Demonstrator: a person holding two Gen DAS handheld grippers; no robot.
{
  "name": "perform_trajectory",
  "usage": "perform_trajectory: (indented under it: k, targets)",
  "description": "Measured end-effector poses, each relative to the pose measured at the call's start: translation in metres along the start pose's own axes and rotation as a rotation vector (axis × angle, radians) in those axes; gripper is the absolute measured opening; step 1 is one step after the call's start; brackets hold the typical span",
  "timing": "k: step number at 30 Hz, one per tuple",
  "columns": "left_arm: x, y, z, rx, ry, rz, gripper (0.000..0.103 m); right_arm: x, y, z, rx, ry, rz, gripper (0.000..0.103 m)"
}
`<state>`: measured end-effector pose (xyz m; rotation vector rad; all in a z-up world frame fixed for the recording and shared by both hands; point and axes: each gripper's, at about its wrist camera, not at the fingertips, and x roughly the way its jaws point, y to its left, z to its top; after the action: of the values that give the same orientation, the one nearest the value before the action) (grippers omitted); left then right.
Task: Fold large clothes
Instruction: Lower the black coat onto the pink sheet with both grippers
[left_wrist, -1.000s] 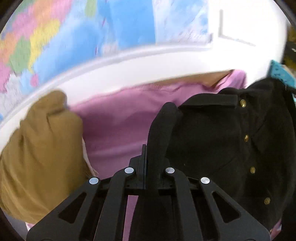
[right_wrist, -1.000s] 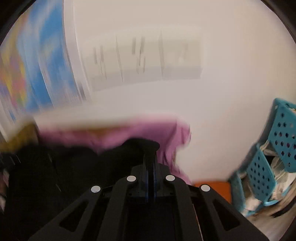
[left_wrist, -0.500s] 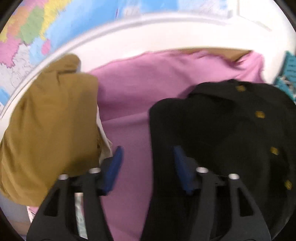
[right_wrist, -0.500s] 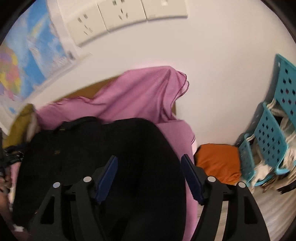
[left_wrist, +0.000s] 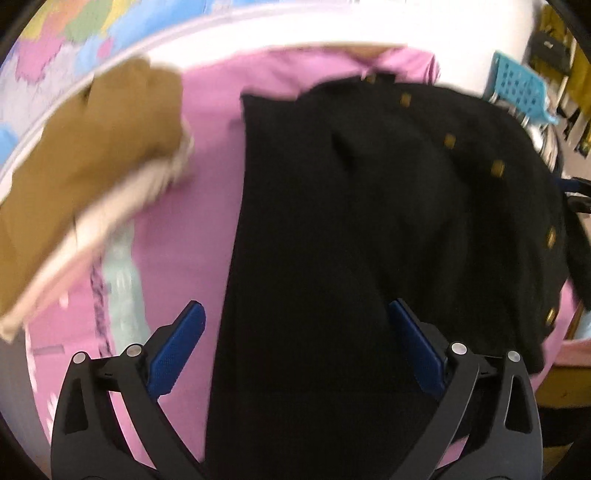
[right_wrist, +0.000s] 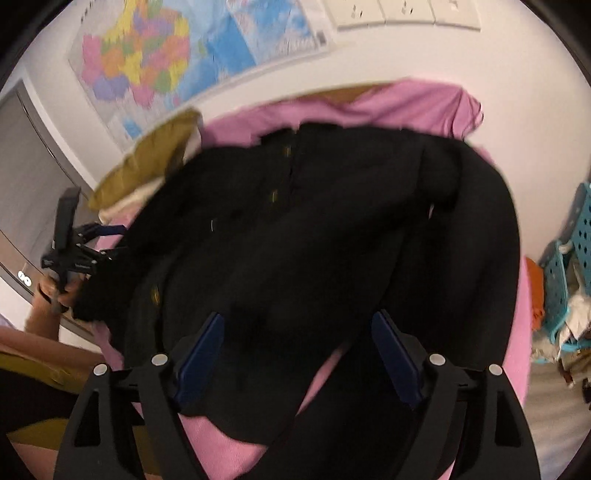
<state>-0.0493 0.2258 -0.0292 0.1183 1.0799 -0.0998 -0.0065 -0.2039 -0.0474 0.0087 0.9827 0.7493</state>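
With your left gripper (left_wrist: 295, 347) and right gripper (right_wrist: 297, 354) both just opened wide and gripping nothing, the black jacket (left_wrist: 369, 221) lies released on the pink sheet (left_wrist: 192, 229), so next pinch one edge cleanly before folding across.

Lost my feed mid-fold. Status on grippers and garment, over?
Left gripper and right gripper open, jaws just widened, nothing pinched. Black coat released, lying on pink sheet. Brown garment beside it, off the coat.
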Motion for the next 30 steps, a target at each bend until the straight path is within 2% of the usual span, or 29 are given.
perform_trajectory:
  k: [2,3,4,5,6,7,8,9,10,11,12,13,14,15,16,17,19,20,21,22,24,26,28,30]
  targets:
    - [0.005,0.003,-0.011,-0.020,0.014,-0.022,0.094,0.008,0.001,-0.012,0.013,0.017,-0.013,0.085]
    - [0.004,0.006,-0.015,-0.029,0.008,-0.031,0.075,0.012,0.000,-0.015,0.013,0.022,-0.033,0.085]
    - [0.002,0.009,-0.016,-0.045,0.002,-0.048,0.050,0.016,-0.001,-0.018,0.031,0.027,-0.023,0.085]
    - [0.000,0.015,-0.013,-0.069,-0.004,-0.060,0.039,0.017,-0.002,-0.020,0.052,0.027,-0.004,0.085]
    - [-0.007,0.022,-0.009,-0.089,-0.027,-0.037,0.019,0.016,0.001,-0.022,0.057,0.023,-0.005,0.085]
    - [-0.016,0.030,-0.002,-0.103,-0.056,0.031,0.016,0.013,0.001,-0.023,0.046,0.017,-0.006,0.085]
    - [-0.025,0.043,0.004,-0.136,-0.080,0.107,0.016,0.012,0.004,-0.022,0.037,0.011,0.000,0.085]
    - [-0.032,0.055,0.008,-0.174,-0.087,0.138,0.025,0.010,0.007,-0.022,0.036,0.001,0.007,0.085]
    - [-0.037,0.069,0.012,-0.227,-0.085,0.165,0.054,0.008,0.007,-0.025,0.041,-0.004,0.014,0.085]
    - [-0.042,0.085,0.016,-0.285,-0.080,0.238,0.066,0.007,0.007,-0.026,0.049,-0.007,0.019,0.085]
    - [-0.049,0.095,0.017,-0.312,-0.102,0.363,0.069,0.006,0.007,-0.028,0.055,-0.009,0.014,0.085]
    - [-0.053,0.095,0.016,-0.303,-0.108,0.441,0.069,0.004,0.010,-0.031,0.057,-0.013,0.005,0.085]
    - [-0.055,0.093,0.015,-0.293,-0.110,0.464,0.069,0.001,0.011,-0.035,0.063,-0.018,0.007,0.085]
    - [-0.060,0.087,0.010,-0.274,-0.123,0.471,0.073,-0.002,0.011,-0.040,0.065,-0.023,0.009,0.085]
    - [-0.065,0.078,0.003,-0.254,-0.145,0.446,0.081,-0.007,0.015,-0.045,0.058,-0.032,0.018,0.085]
    - [-0.071,0.065,-0.004,-0.220,-0.180,0.375,0.083,-0.011,0.020,-0.050,0.045,-0.038,0.031,0.085]
    - [-0.081,0.045,-0.021,-0.166,-0.236,0.203,0.095,-0.018,0.029,-0.063,0.016,-0.039,0.023,0.085]
    - [-0.083,0.039,-0.028,-0.154,-0.254,0.139,0.096,-0.018,0.030,-0.065,0.014,-0.030,0.017,0.085]
    - [-0.085,0.027,-0.039,-0.132,-0.267,0.030,0.096,-0.017,0.032,-0.072,0.013,-0.012,0.007,0.085]
    - [-0.086,0.022,-0.046,-0.117,-0.273,-0.029,0.096,-0.015,0.033,-0.077,0.012,0.002,-0.005,0.085]
    - [-0.077,0.000,-0.063,-0.085,-0.265,-0.115,0.096,-0.012,0.033,-0.084,-0.003,0.021,-0.050,0.085]
    - [-0.063,-0.012,-0.067,-0.075,-0.241,-0.160,0.096,-0.011,0.030,-0.091,-0.035,0.037,-0.139,0.083]
    - [-0.054,-0.020,-0.075,-0.068,-0.208,-0.183,0.096,-0.012,0.026,-0.095,-0.074,0.060,-0.292,0.076]
    - [-0.049,-0.024,-0.080,-0.057,-0.194,-0.201,0.097,-0.015,0.018,-0.097,-0.085,0.073,-0.415,0.077]
